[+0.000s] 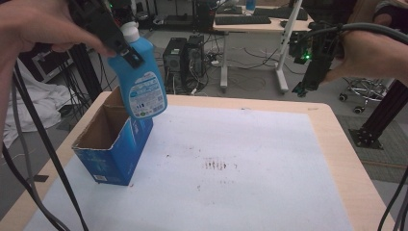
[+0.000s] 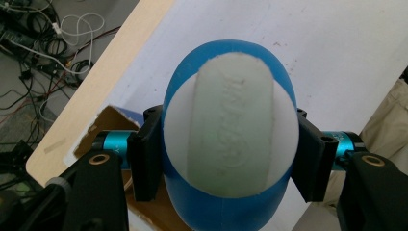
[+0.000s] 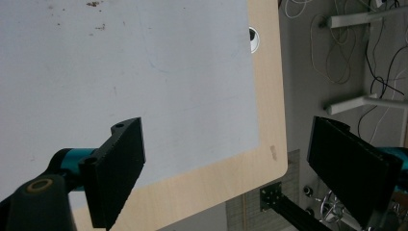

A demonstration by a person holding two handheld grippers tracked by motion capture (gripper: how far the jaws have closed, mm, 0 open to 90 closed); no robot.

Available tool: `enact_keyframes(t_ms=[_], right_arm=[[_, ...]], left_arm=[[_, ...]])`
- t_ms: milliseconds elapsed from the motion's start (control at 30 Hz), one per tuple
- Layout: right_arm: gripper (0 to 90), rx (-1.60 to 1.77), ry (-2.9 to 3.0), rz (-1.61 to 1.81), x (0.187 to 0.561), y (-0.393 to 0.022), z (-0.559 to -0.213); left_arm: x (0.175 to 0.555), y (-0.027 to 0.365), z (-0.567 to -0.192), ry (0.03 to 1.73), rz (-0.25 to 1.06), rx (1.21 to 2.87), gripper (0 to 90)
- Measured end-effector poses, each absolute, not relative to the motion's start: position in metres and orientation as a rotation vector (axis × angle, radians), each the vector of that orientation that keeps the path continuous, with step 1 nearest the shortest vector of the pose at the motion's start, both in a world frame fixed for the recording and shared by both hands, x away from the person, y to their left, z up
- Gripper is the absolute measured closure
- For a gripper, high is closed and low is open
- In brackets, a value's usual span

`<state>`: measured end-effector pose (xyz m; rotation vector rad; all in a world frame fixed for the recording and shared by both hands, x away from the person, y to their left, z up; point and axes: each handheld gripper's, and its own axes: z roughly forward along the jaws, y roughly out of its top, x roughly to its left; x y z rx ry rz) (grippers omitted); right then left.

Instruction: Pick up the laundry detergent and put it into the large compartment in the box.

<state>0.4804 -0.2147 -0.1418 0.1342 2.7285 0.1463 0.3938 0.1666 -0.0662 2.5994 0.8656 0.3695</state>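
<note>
A blue bottle (image 1: pixel 139 82) with a white cap (image 1: pixel 130 32) and a printed label hangs in the air over the open cardboard box (image 1: pixel 113 139) at the table's left. My left gripper (image 1: pixel 126 50) is shut on the bottle's neck just below the cap. In the left gripper view the white cap (image 2: pixel 230 134) faces the camera, both jaws press the bottle's sides, and the box (image 2: pixel 103 125) lies below. My right gripper (image 1: pixel 304 86) hangs high above the table's far right corner, open, with nothing between its jaws; the right gripper view has its gripper (image 3: pixel 240 178) over the table's edge.
The box is blue outside, brown inside, standing near the left edge of the white mat (image 1: pixel 231 168) on the wooden table (image 1: pixel 337 144). Dark specks (image 1: pixel 215 165) mark the mat's middle. Cables (image 1: pixel 33 159) trail down the left. Desks and computer towers (image 1: pixel 185 60) stand beyond the table.
</note>
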Motion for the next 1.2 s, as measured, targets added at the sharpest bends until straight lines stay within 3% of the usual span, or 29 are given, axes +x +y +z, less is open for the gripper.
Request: enact_keyframes(t_ms=[567, 1200], right_arm=[[12.4, 0.111, 2.732, 0.146, 0.483, -0.207, -0.147], [12.4, 0.091, 2.732, 0.134, 0.483, -0.201, -0.15]], left_arm=[[0.384, 0.224, -0.066, 1.056, 0.432, 2.593, 38.6], [0.384, 0.24, -0.093, 1.104, 0.405, 2.625, 38.6]])
